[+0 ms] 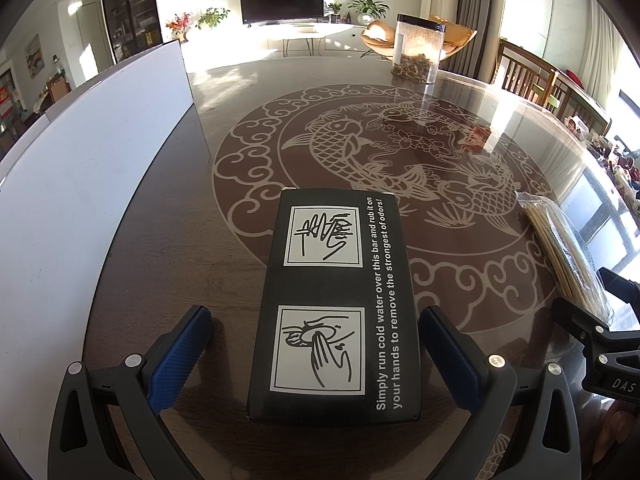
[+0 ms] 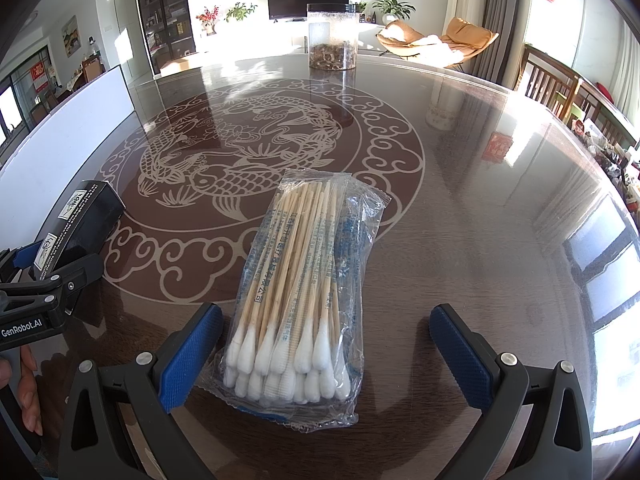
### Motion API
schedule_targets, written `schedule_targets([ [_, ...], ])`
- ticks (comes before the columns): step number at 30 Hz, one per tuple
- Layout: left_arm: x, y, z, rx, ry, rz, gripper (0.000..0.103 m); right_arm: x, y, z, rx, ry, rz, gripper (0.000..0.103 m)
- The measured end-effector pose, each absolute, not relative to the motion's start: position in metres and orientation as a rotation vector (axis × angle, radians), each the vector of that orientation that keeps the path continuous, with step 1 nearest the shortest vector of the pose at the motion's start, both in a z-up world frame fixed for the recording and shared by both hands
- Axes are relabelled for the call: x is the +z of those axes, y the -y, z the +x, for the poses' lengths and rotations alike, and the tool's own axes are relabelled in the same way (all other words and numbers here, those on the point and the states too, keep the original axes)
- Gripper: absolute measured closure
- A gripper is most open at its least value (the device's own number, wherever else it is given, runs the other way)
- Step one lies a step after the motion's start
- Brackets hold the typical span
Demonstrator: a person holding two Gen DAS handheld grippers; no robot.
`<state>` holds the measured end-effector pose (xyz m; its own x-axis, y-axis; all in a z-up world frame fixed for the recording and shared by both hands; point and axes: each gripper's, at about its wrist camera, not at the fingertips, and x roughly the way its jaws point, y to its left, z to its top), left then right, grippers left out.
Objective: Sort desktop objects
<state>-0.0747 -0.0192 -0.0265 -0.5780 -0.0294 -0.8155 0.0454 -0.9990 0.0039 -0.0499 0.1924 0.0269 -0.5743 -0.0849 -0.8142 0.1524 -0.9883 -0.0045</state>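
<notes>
A black box [image 1: 336, 308] printed with hand-washing drawings and white text lies flat on the dark table. My left gripper [image 1: 316, 344] is open, its blue pads on either side of the box's near end without touching it. The same black box [image 2: 80, 224] shows at the left edge of the right wrist view. A clear bag of wooden cotton swabs [image 2: 304, 292] lies in front of my right gripper [image 2: 328, 344], which is open with its pads wide on both sides of the bag's near end. The bag of swabs [image 1: 560, 252] also appears at the right of the left wrist view.
A white board [image 1: 92, 184] stands along the table's left side. A clear jar with dried bits [image 2: 332, 36] stands at the far edge. Wooden chairs [image 2: 560, 84] line the right. A person's fingers [image 2: 30, 392] hold the left gripper's handle.
</notes>
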Motion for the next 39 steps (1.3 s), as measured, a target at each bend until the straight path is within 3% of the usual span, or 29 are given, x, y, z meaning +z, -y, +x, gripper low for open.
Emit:
schedule_targets([
  [5, -0.022, 0.016, -0.089, -2.775, 0.065, 1.591, 0.0, 0.032, -0.189, -0.084, -2.512, -0.132, 1.541, 0.0],
  [7, -0.017, 0.013, -0.092, -2.821, 0.1, 1.578, 0.019, 0.036, -0.19, -0.096, -2.438, -0.08, 1.575, 0.003],
  [8, -0.013, 0.011, -0.091, -2.846, 0.128, 1.552, 0.045, 0.039, -0.19, -0.099, -2.438, -0.075, 1.566, 0.024],
  [9, -0.011, 0.011, -0.091, -2.848, 0.137, 1.577, 0.045, 0.043, -0.188, -0.099, -2.457, -0.124, 1.557, 0.045],
  [10, -0.01, 0.012, -0.09, -2.854, 0.121, 1.594, 0.045, 0.046, -0.186, -0.099, -2.448, -0.158, 1.552, 0.073],
  [18, 0.018, 0.041, -0.027, -2.953, -0.146, 1.541, 0.045, 0.072, -0.191, -0.048, -2.454, -0.016, 1.481, 0.074],
  [23, 0.079, 0.086, 0.007, -3.036, -0.344, 1.357, 0.045, 0.113, -0.158, -0.038, -2.428, 0.013, 1.368, 0.074],
  [29, 0.142, 0.194, 0.036, -2.928, -0.343, 1.08, 0.045, 0.188, -0.052, -0.04, -2.298, 0.013, 1.107, 0.074],
  [34, 0.132, 0.29, 0.039, -2.682, -0.347, 1.073, 0.045, 0.218, 0.064, -0.022, -2.077, 0.006, 0.958, 0.073],
  [39, 0.094, 0.35, 0.04, -2.497, -0.397, 1.152, 0.045, 0.196, 0.164, 0.002, -1.897, -0.081, 0.937, 0.073],
])
